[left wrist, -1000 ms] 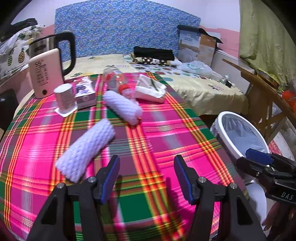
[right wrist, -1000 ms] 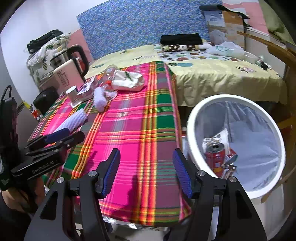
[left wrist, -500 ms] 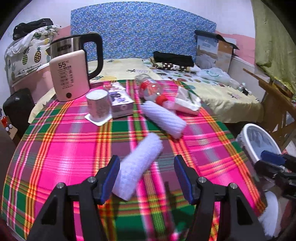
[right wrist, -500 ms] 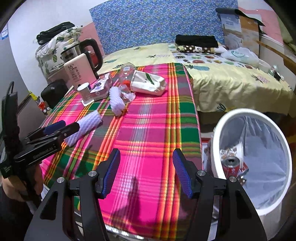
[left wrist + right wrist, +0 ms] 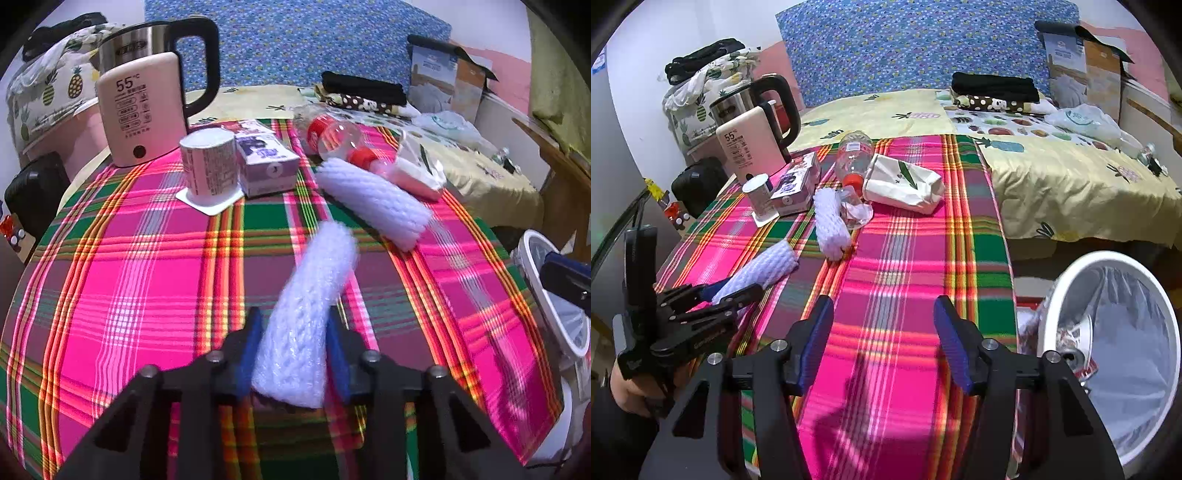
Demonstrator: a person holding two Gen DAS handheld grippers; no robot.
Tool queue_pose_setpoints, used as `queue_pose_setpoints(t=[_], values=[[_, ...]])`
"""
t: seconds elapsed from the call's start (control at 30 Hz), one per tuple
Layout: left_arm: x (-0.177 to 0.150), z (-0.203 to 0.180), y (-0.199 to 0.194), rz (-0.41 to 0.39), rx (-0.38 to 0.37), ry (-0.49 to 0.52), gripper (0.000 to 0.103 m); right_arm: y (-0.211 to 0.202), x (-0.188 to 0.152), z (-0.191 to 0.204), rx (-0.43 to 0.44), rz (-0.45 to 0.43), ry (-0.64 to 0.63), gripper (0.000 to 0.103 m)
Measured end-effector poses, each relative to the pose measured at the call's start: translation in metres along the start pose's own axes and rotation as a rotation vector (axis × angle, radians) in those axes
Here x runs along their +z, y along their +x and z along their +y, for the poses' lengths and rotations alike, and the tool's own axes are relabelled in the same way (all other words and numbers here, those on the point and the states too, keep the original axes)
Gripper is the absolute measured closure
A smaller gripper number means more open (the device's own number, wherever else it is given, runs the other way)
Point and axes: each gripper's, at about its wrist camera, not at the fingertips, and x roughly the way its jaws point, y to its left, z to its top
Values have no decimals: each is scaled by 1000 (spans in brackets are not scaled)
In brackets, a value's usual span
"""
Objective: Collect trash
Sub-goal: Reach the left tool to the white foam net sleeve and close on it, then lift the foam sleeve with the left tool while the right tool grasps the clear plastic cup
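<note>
1. Left hand-held gripper [image 5: 291, 354]: jaws just closed in, now pinching the near end of a white foam sleeve [image 5: 310, 306]; blue pads pressed against its sides.
2. Sleeve's long axis runs away from that gripper, up and slightly right in the left wrist view; far end blurred, looks lifted or tipping off the worktop [image 5: 147, 280], cannot tell which.
3. Right hand-held gripper [image 5: 882, 343]: jaws spread with nothing between, narrowed a touch just now; hovering over the near right edge of the plaid worktop.
4. Bin [image 5: 1067, 295]: white rim, bag-lined, on the floor just past the worktop's right edge, close beside the right gripper; a can and scraps already inside.
5. Deciding relation: bin lies to the right of the held sleeve, across the worktop's width. Right hand nearer the bin, left hand the one with the load. Judged next: carry the sleeve rightward over the rim, long axis tipped down to clear the opening.
6. Farther on: second foam sleeve [image 5: 829, 221] lying loose, long axis angled toward the near right, about equally placed for either hand, perhaps closer to the free right one.
7. Beyond it: plastic bottle [image 5: 853, 158] on its side, crumpled paper bag [image 5: 905, 182], small carton [image 5: 798, 184], cup [image 5: 759, 195].
8. Farthest: kettle [image 5: 750, 144] at the worktop's back left, bed [image 5: 1052, 173] behind.
</note>
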Motion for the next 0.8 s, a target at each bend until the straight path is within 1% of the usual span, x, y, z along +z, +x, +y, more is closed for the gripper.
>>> queue_pose_setpoints(t=[0.2,0.27,0.5,0.8], values=[[13,19,-3,-40,26,-76,75,15,14,5,-2,0,-15,54],[17,26,-2,-47,25,-96,75,22,20,8,-7,2,-21,57],[22,38,7,-41,9,-120,75,50,43,15,-3,13,-50,60],[23,42,14,-21,-48,-142,75,87,64,24,-6,49,-85,60]])
